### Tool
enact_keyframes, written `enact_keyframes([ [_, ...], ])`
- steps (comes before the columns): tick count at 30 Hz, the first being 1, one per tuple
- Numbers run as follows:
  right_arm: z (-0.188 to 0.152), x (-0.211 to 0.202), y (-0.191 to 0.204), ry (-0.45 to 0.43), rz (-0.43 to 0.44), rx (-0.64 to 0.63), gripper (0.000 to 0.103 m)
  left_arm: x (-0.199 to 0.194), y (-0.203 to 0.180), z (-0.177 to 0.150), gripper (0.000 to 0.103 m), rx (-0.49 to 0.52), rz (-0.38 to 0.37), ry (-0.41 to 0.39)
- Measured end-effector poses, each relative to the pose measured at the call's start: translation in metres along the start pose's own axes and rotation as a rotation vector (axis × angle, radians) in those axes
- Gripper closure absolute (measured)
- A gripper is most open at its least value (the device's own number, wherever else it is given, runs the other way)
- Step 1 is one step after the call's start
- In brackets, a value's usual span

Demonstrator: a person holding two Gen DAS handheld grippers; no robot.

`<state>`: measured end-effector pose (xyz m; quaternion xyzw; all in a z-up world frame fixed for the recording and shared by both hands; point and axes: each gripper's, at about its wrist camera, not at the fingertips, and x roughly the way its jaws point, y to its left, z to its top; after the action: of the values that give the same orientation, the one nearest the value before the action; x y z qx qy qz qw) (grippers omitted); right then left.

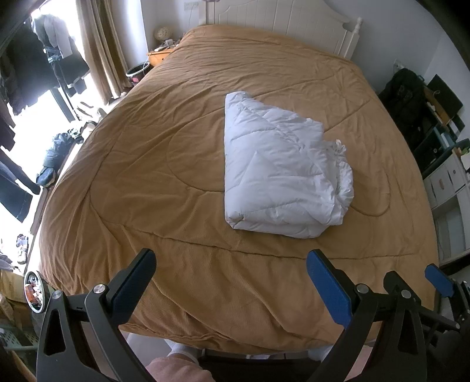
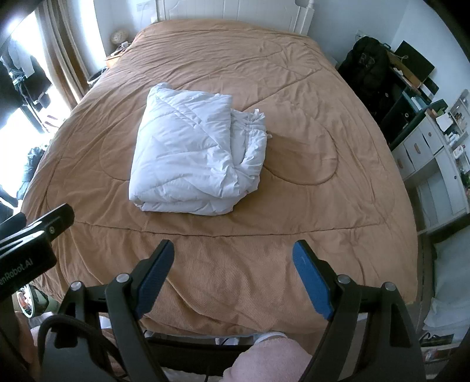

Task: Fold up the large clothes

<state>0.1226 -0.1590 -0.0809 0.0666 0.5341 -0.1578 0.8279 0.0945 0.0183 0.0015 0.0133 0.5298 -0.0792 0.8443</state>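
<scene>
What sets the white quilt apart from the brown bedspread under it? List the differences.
The white quilt is folded into a compact, thick bundle; the brown bedspread lies spread in a single layer.
The white quilt covers only a small patch; the brown bedspread covers the whole bed.
The white quilt's right edge is bunched and loose; the brown bedspread is only lightly wrinkled.
Both show stitched quilting lines.

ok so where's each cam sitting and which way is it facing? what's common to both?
Left wrist: rides the left hand-held gripper at the foot of the bed, angled down along open fingers toward the folded white duvet and headboard; the right hand-held gripper shows at lower right, a pink sleeve below.
Right wrist: rides the right hand-held gripper, same heading, fingers open; left unit's body at left edge, pink sleeve below.
Shared: duvet, tan bedspread, headboard, shelving.
</scene>
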Motion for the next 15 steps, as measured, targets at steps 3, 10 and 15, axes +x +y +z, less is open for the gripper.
enact_keyframes([
  [3, 0.0000, 0.0000, 0.0003, 0.000, 0.000, 0.003, 0.020, -0.0004, 0.0004, -0.0022, 0.001, 0.002, 0.003, 0.004],
  [10, 0.0002, 0.0001, 0.0003, 0.000, -0.001, 0.001, 0.020, 0.0007, 0.0005, -0.0038, 0.001, 0.001, 0.007, 0.013],
  [15, 0.0004, 0.0003, -0.0003, 0.001, 0.001, 0.001, 0.020, 0.0013, 0.0004, -0.0044, 0.001, 0.003, 0.010, 0.017],
])
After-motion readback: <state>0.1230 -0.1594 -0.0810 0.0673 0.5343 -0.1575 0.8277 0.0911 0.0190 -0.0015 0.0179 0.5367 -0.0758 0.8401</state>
